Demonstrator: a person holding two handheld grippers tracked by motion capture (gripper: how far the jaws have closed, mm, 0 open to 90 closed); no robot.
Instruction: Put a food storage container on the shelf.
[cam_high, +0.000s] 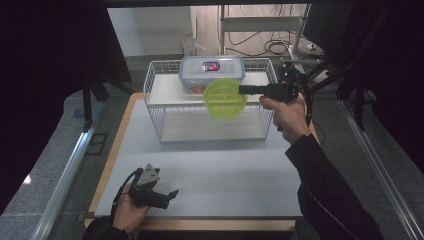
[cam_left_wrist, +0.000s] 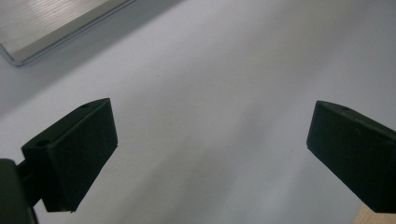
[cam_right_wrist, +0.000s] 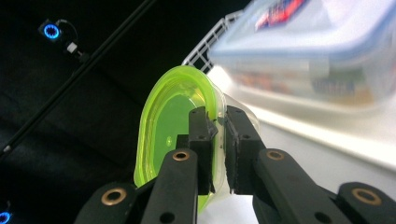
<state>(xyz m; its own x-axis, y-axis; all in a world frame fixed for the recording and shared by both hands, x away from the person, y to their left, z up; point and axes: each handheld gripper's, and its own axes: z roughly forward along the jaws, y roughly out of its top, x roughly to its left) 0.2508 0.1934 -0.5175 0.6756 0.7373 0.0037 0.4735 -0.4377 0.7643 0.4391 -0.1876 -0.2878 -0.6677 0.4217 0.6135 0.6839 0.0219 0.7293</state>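
A translucent green round lid (cam_high: 226, 98) hangs on edge in the air in front of the white wire rack (cam_high: 156, 107). My right gripper (cam_high: 241, 90) reaches in from the right and is shut on the lid's rim. In the right gripper view the two black jaws (cam_right_wrist: 219, 116) pinch the green lid (cam_right_wrist: 170, 121) at its edge. A clear food box with a blue lid (cam_high: 212, 70) stands on the rack's upper shelf, just behind the lid, and is close by at upper right (cam_right_wrist: 317, 51). My left gripper (cam_high: 170, 193) rests at the table's near left, jaws wide open (cam_left_wrist: 212, 135) over bare tabletop.
The rack has a lower shelf (cam_high: 215, 127) under the box's shelf. The white tabletop (cam_high: 225, 170) stretches between the rack and the front edge. Dark curtains stand on both sides, and metal rails (cam_high: 65, 170) run along the table.
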